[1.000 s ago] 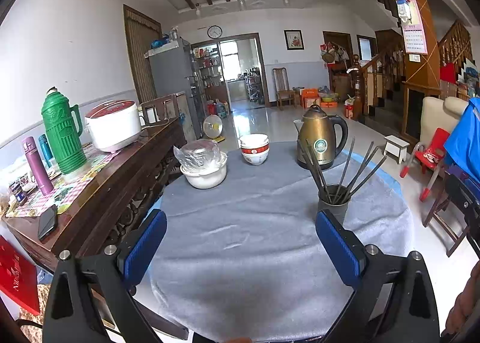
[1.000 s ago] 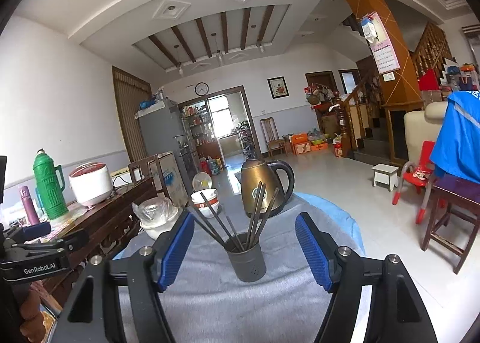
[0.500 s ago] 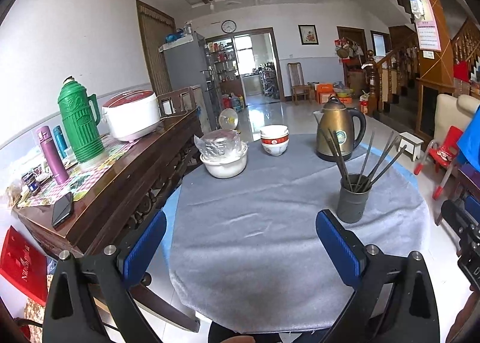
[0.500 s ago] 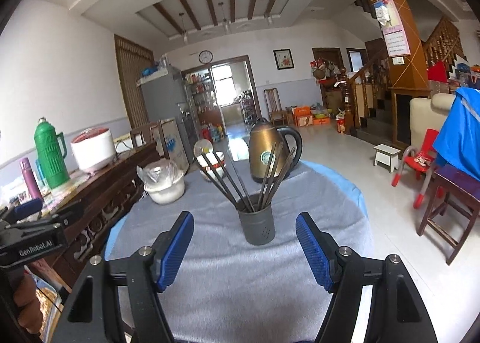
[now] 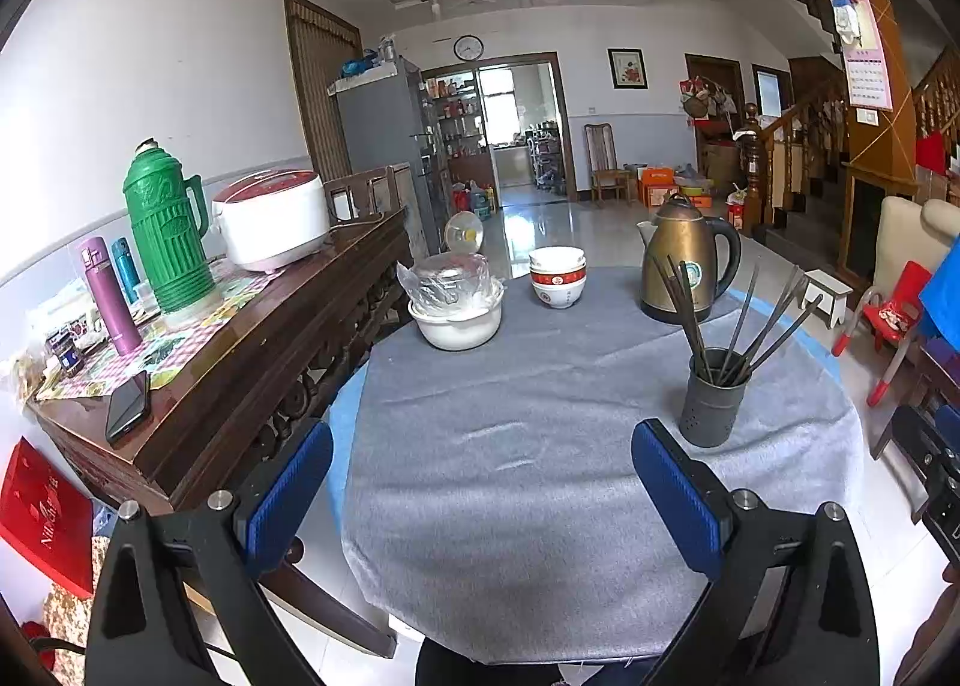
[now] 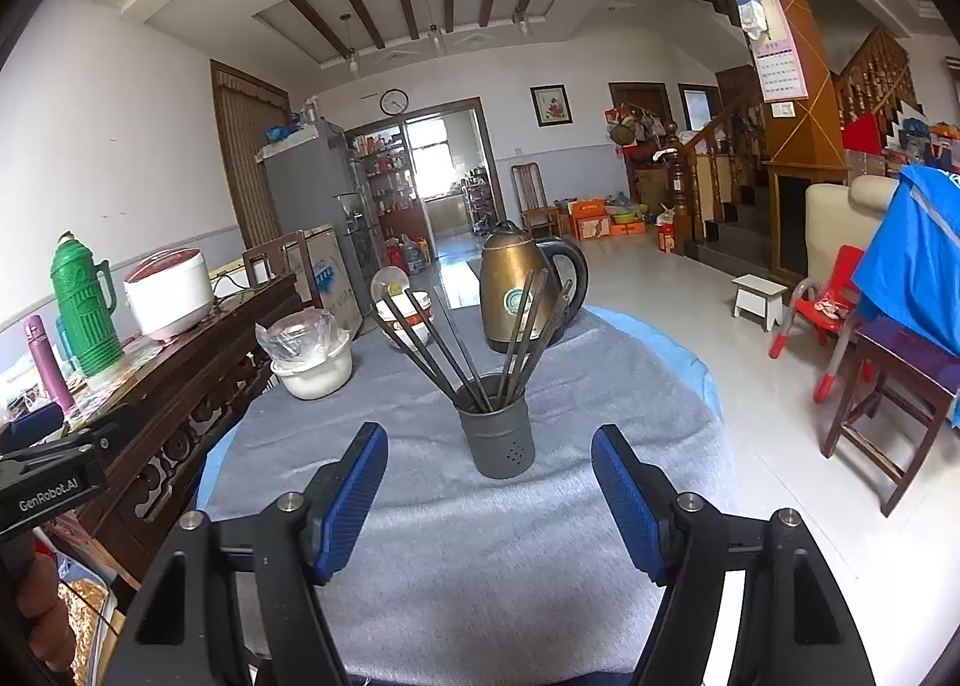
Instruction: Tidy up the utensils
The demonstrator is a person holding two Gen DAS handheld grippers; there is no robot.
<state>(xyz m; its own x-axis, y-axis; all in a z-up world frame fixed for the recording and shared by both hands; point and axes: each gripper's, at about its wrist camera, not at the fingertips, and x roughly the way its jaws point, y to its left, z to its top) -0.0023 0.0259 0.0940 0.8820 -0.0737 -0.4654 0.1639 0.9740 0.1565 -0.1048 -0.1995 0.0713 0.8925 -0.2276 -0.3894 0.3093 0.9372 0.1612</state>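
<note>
A dark grey perforated utensil holder point(image 6: 497, 433) stands upright on the round table's grey cloth point(image 6: 480, 554), with several dark chopsticks point(image 6: 521, 333) fanned out of it. My right gripper point(image 6: 489, 491) hangs open just short of the holder, nothing between its blue pads. In the left wrist view the same holder point(image 5: 713, 399) sits ahead and to the right of my left gripper point(image 5: 480, 494), which is open and empty over the cloth point(image 5: 510, 482). The left gripper's body point(image 6: 48, 476) shows at the right view's left edge, held by a hand.
Behind the holder stand a bronze electric kettle point(image 5: 684, 266), stacked red and white bowls point(image 5: 558, 278) and a white bowl covered in plastic point(image 5: 456, 302). A wooden sideboard point(image 5: 240, 362) to the left carries a green thermos, a rice cooker and a phone. Chairs stand to the right point(image 6: 888, 386).
Both views have tipped downward and pulled back a little, so more of the near cloth shows and the holder sits farther from the pads. Both grippers' jaws kept the same width.
</note>
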